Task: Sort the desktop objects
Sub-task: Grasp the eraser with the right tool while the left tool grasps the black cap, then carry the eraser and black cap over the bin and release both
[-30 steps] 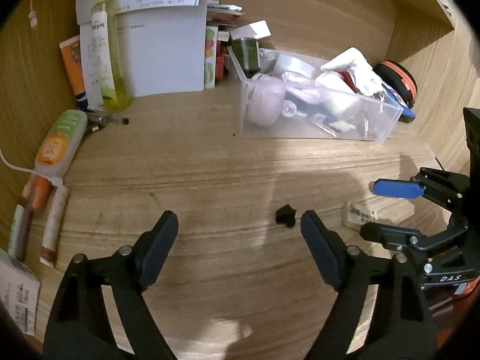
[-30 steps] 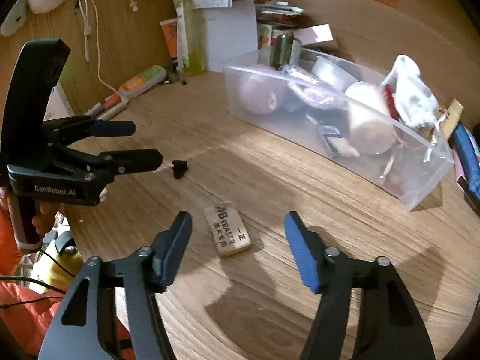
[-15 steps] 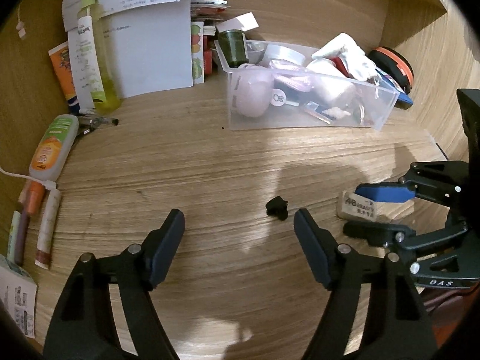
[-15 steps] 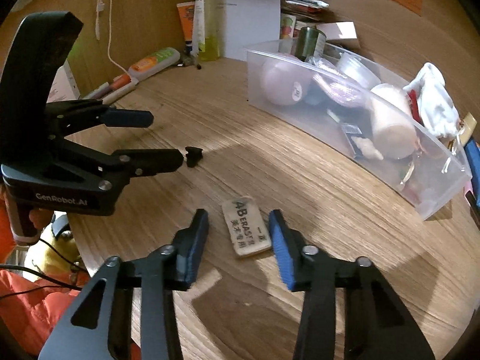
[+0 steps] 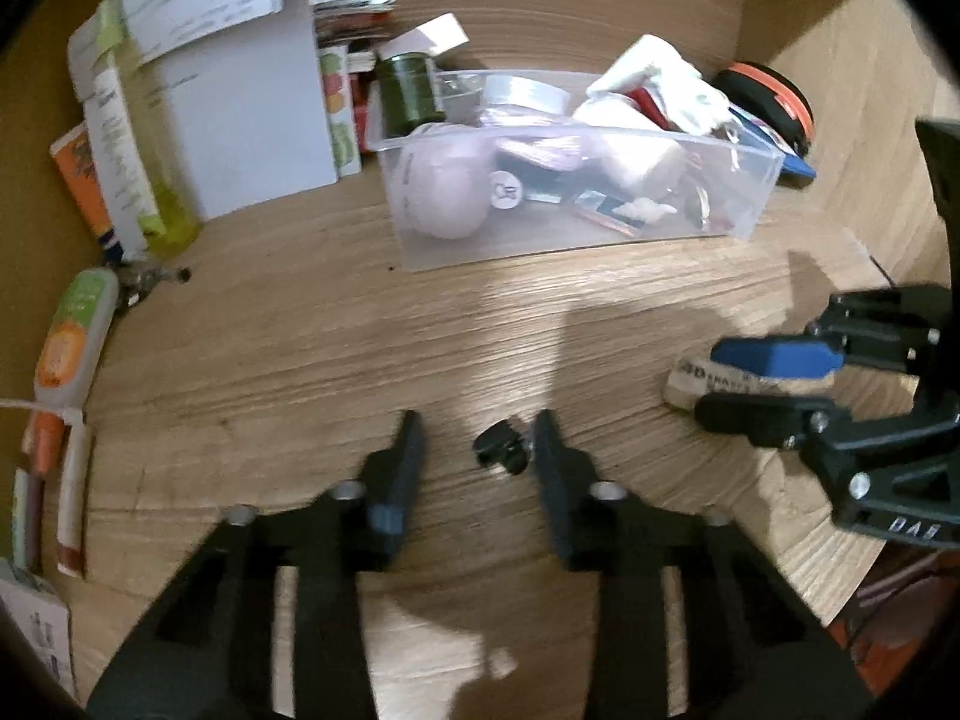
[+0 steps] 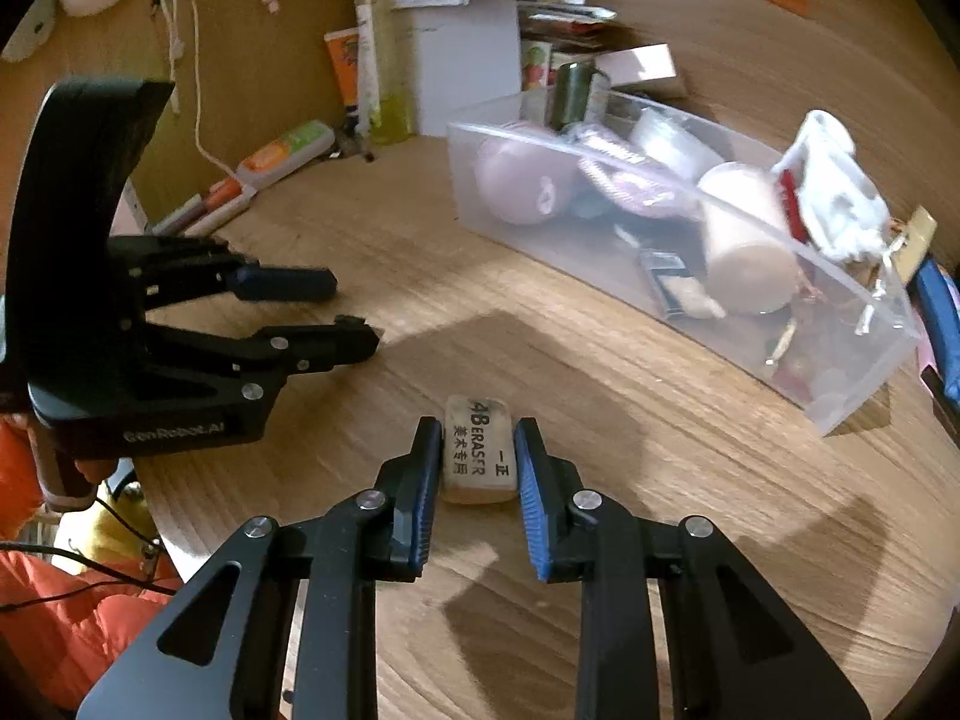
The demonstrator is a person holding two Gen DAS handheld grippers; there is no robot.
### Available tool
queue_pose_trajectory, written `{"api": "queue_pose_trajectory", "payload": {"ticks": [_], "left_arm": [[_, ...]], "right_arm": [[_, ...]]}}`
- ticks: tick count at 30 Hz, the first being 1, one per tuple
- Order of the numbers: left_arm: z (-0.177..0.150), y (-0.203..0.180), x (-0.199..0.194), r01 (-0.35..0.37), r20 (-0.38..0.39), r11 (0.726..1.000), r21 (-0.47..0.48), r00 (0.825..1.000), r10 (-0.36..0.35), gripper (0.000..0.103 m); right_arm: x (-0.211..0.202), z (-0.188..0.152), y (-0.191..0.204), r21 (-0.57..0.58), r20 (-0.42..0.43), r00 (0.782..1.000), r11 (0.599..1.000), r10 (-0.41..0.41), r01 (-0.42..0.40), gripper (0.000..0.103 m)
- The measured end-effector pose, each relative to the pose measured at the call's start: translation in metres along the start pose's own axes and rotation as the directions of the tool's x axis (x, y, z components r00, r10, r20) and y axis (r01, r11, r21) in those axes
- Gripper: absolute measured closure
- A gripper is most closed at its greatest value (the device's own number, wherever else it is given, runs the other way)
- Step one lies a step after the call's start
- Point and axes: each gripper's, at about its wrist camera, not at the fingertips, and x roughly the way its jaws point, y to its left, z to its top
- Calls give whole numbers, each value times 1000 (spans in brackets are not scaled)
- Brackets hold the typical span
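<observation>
A: Right claw (image 6: 477, 461)?
B: Just closing in, pads against both sides of the 4B eraser (image 6: 480, 450) lying on the worktop (image 6: 540, 330).
A: Left claw (image 5: 474, 450)?
B: Also narrowing; small black cap (image 5: 499, 450) sits between its fingers beside the right-hand one, other finger clear. Clear bin (image 5: 576, 240) well behind.

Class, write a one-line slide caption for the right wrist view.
Right tool closed on a white eraser lying on the wooden desk, beside a clear storage bin.
</observation>
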Motion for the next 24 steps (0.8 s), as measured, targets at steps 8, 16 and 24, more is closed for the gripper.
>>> {"api": "queue_pose_trajectory", "payload": {"ticks": [8,16,24], "left_arm": [[-2,-1,-2,-6,7,1000,1,1000,6,86],[15,3,-13,0,59,1000,-27,998,2,86],[60,10,-32,18,176,999,-42,984,-10,86]], "right_arm": [[-11,3,-13,39,41,999,999,-5,3,81],[-24,17,-31,71,93,995,997,-22,16,81],[-46,41,-56,102,181,981,994,-64,46,81]]}}
